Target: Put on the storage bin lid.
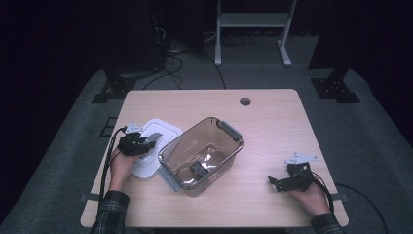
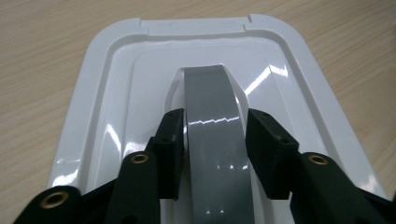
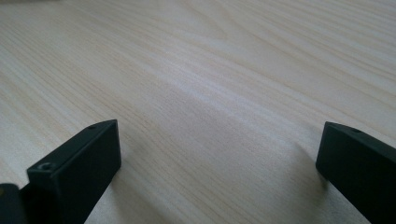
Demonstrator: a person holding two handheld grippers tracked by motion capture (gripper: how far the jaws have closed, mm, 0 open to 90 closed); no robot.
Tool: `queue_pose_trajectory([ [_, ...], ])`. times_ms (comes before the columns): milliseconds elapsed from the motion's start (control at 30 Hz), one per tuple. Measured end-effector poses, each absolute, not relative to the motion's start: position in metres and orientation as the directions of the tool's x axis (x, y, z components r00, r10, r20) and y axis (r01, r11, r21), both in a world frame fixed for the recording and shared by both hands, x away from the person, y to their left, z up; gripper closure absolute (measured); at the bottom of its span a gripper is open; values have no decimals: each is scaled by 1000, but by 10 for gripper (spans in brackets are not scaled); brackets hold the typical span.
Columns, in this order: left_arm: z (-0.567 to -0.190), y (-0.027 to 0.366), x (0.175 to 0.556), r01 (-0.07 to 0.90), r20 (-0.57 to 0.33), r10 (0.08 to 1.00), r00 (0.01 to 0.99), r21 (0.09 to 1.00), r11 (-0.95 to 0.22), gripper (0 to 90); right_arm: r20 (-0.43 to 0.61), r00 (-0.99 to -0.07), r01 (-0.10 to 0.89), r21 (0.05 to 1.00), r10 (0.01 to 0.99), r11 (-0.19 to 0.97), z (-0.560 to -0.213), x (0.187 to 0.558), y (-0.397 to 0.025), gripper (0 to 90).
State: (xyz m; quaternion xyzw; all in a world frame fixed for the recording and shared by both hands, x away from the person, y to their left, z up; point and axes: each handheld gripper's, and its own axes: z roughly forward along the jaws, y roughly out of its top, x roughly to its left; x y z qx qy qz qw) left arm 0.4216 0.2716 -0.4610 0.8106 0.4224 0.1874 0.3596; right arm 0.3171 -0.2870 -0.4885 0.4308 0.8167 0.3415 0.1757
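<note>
- From above the table, the person's left hand [image 1: 119, 163] holds the left gripper [image 1: 146, 142] over a white rectangular plastic lid [image 1: 163, 130], which lies flat on the pale wooden table [image 1: 272, 122] at its left side. The lid's near end is hidden under the gripper and hand, and its right edge is cut off by a smoky-brown transparent plastic storage bin [image 1: 202, 153] standing just beside it.
- The lid's long axis runs on a diagonal, from the near left toward the far right. The bin lies along much the same diagonal, with a grey latch handle [image 1: 229, 129] at its far end.
- A small dark object [image 1: 197, 169] sits on the bin's floor; what it is I cannot make out through the tinted wall.
- The right hand [image 1: 311, 197] rests on the table near the right front corner, well apart from the bin, with the right gripper [image 1: 277, 183] pointing left along the tabletop. The forearms, in plaid sleeves, come in from the bottom edge and are cut off there.
- Along the left gripper's own jaws, the lid [image 2: 116, 93] stretches away lengthwise, and its grey glossy handle strap [image 2: 215, 140] arches up between the jaws. The jaws are clenched on the strap, one at each side. The strap's near end runs out of the bottom of the view.
- Along the right gripper's own jaws, the two black jaws stand wide apart, released, with bare wood grain [image 3: 210, 93] between them and nothing held.
</note>
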Motion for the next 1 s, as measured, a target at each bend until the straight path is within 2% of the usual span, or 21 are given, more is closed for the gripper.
queue_pose_trajectory([
  [200, -460, 272, 421, 566, -3, 830, 558, 732, -379, 659, 7, -568, 583, 709, 823, 396, -488, 317, -287, 0],
  [1000, -427, 285, 408, 578, -43, 851, 523, 752, -317, 663, 8, -569, 583, 709, 823, 396, -488, 317, -287, 0],
])
